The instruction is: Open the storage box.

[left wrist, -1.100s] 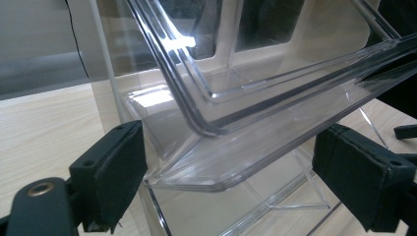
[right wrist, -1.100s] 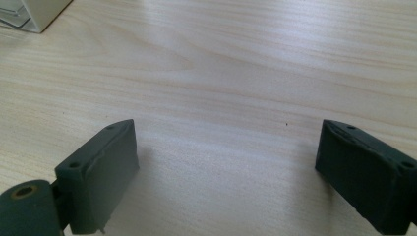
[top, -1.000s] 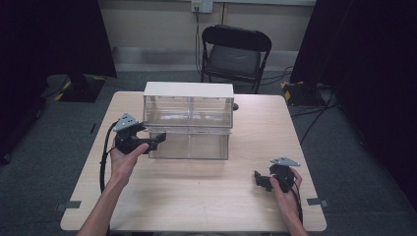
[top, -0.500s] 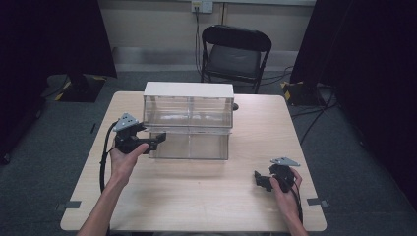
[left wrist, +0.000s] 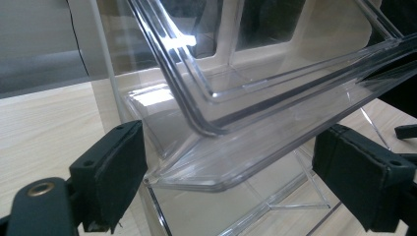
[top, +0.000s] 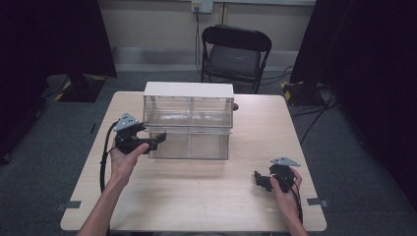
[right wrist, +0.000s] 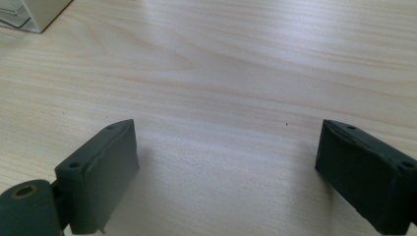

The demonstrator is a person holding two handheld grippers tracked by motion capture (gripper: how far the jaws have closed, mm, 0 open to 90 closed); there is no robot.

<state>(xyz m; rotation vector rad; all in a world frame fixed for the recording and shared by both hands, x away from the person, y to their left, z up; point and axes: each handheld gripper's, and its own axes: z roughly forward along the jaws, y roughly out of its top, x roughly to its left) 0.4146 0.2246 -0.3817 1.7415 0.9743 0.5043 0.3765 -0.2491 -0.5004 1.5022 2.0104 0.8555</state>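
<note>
Nothing has shifted over the last second: left hand-held gripper point(top: 152, 141) still sits at the near left corner of the clear drawer cabinet point(top: 189, 125), jaws wide around a pulled-out drawer lip point(left wrist: 236, 162), not clamped. Right hand-held gripper point(top: 263, 179) rests spread, empty, near right. Likely pausing before grasp. Pale wood tabletop point(top: 196, 196); grey carpet, folding chair point(top: 235, 51) far side.
</note>
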